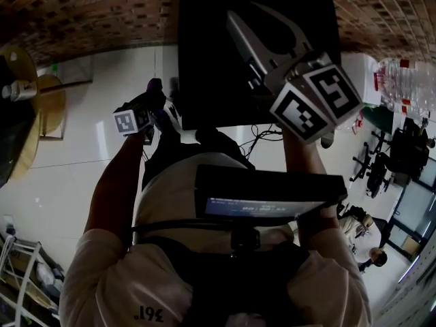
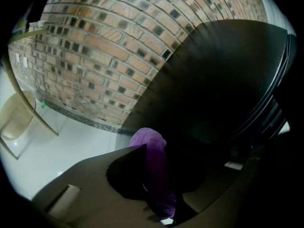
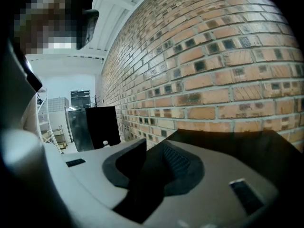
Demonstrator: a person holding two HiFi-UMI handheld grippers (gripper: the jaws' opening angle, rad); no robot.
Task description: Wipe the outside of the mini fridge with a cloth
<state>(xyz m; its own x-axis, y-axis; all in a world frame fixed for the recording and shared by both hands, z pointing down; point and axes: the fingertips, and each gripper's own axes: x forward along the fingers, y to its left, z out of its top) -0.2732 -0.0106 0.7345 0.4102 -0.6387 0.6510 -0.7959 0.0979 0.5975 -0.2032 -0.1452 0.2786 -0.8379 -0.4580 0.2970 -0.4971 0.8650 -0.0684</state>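
The black mini fridge (image 1: 204, 60) stands on the floor against a brick wall; the left gripper view shows its left side (image 2: 228, 80). My left gripper (image 1: 158, 95) is low beside that left side, shut on a bunched purple cloth (image 1: 155, 85). In its own view the cloth (image 2: 152, 146) sticks out past the jaws, next to the fridge's dark panel; contact cannot be made out. My right gripper (image 1: 242, 11) is held higher, above the fridge top (image 3: 228, 141), slightly open with nothing between its fingers.
A brick wall (image 3: 213, 56) runs behind the fridge. On the white tiled floor (image 1: 82, 114) a round wooden table (image 1: 27, 107) stands at the left. Cables (image 1: 262, 135) lie in front of the fridge, and water bottles (image 1: 409, 80) stand at the right.
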